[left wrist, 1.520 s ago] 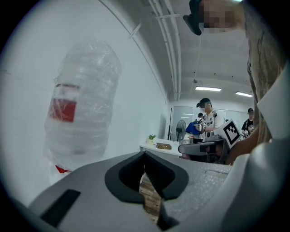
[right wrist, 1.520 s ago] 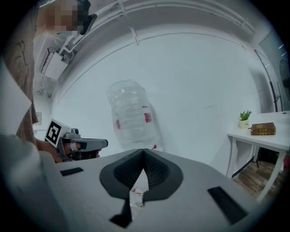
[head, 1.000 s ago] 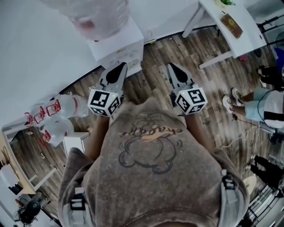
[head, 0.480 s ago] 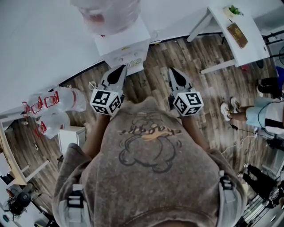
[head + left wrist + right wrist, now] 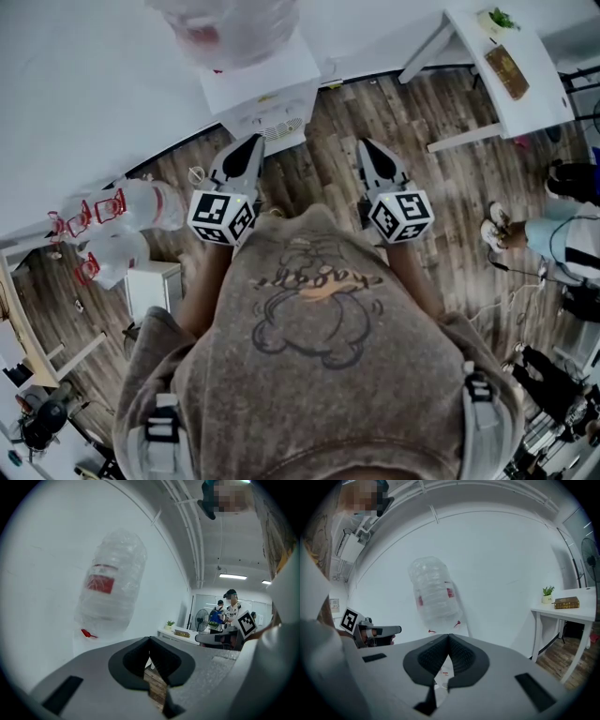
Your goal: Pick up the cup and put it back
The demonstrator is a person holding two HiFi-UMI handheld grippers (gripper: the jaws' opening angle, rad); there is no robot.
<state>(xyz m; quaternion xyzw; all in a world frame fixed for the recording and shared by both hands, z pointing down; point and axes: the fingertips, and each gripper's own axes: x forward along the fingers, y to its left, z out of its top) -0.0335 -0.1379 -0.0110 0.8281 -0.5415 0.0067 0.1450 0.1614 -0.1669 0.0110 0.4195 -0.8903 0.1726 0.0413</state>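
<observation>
Grippers: two. My left gripper (image 5: 247, 156) and my right gripper (image 5: 372, 157) were side by side above the wood floor (image 5: 328, 178), both aimed at the dispenser.
Left gripper: clenched, jaws met, nothing between them.
Right gripper: clenched as well, and empty.
Cup: I could not make it out in any view, so I could not tell where it sat or which way it pointed.
Water jugs: three. One inverted jug (image 5: 230, 26) stood neck down on the white dispenser (image 5: 267, 98), its long axis upright. Two spare jugs (image 5: 145, 204) (image 5: 114, 262) with red handles lay on the floor at my left.
Bench: one white bench (image 5: 525, 94) at my right carried one small potted plant (image 5: 497, 19) and one brown book (image 5: 507, 70).
Contents: the jugs were clear, and I could not tell their fill.
</observation>
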